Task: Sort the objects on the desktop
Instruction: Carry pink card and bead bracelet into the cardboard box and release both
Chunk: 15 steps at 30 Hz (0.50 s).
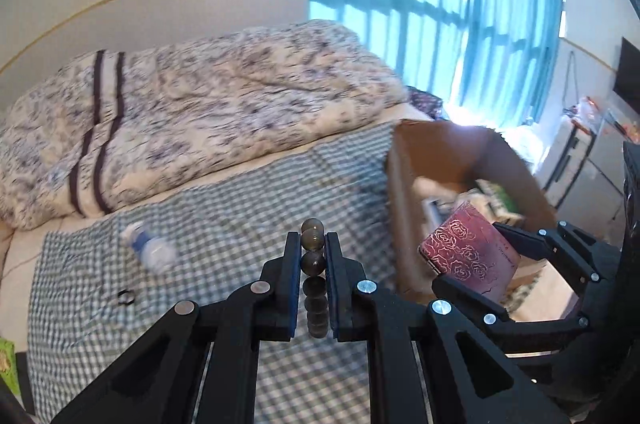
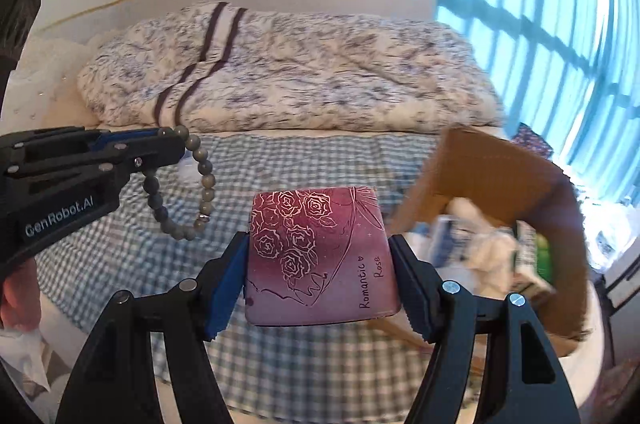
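Note:
My left gripper [image 1: 312, 248] is shut on a grey-brown bead bracelet [image 1: 313, 256] and holds it in the air above the checked cloth [image 1: 224, 224]. In the right wrist view the left gripper [image 2: 168, 139] shows at the left with the bracelet [image 2: 200, 179] hanging from it. My right gripper [image 2: 318, 256] is shut on a dark red rose-patterned case [image 2: 320, 256] marked "Romantic Rose". In the left wrist view the right gripper [image 1: 476, 256] holds the case [image 1: 470, 254] beside an open cardboard box [image 1: 452, 151].
The cardboard box [image 2: 500, 167] holds several items. A small plastic bottle [image 1: 150, 250] and a small black ring [image 1: 125, 297] lie on the checked cloth. A folded patterned quilt [image 1: 192, 111] lies behind. Curtained window at the right.

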Each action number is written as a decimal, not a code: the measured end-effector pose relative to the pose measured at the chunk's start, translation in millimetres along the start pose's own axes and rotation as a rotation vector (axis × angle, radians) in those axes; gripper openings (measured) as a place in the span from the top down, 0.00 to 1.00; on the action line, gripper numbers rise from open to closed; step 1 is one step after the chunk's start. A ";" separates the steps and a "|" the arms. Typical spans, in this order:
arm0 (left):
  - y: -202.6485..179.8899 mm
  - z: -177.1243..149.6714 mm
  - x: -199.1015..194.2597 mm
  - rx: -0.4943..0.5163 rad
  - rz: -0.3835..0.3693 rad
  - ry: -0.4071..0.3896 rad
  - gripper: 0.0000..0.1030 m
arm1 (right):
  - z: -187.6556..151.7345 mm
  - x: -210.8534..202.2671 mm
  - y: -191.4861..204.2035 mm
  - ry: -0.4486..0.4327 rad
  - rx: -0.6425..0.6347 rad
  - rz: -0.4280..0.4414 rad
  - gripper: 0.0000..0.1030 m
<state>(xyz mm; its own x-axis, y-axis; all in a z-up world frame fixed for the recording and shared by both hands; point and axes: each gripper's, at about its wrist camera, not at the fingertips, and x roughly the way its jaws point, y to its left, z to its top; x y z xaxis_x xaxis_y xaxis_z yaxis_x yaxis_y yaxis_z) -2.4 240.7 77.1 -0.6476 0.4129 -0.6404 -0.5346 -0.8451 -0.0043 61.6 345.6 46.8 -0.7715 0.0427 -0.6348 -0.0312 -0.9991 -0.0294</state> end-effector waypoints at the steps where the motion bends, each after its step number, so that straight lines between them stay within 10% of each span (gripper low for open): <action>1: -7.5 3.8 1.3 0.008 -0.010 0.000 0.89 | -0.1 -3.3 -11.5 0.001 0.011 -0.013 0.33; 15: -128.8 51.2 54.5 0.060 -0.161 0.012 0.89 | 0.1 -5.7 -151.7 0.067 0.166 -0.183 0.33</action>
<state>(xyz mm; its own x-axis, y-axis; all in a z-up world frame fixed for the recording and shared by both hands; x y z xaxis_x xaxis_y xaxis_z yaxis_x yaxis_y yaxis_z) 3.3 389.5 82.1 -0.5445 0.5367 -0.6446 -0.6627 -0.7464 -0.0616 70.7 496.9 54.9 -0.6998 0.2175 -0.6804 -0.2745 -0.9613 -0.0250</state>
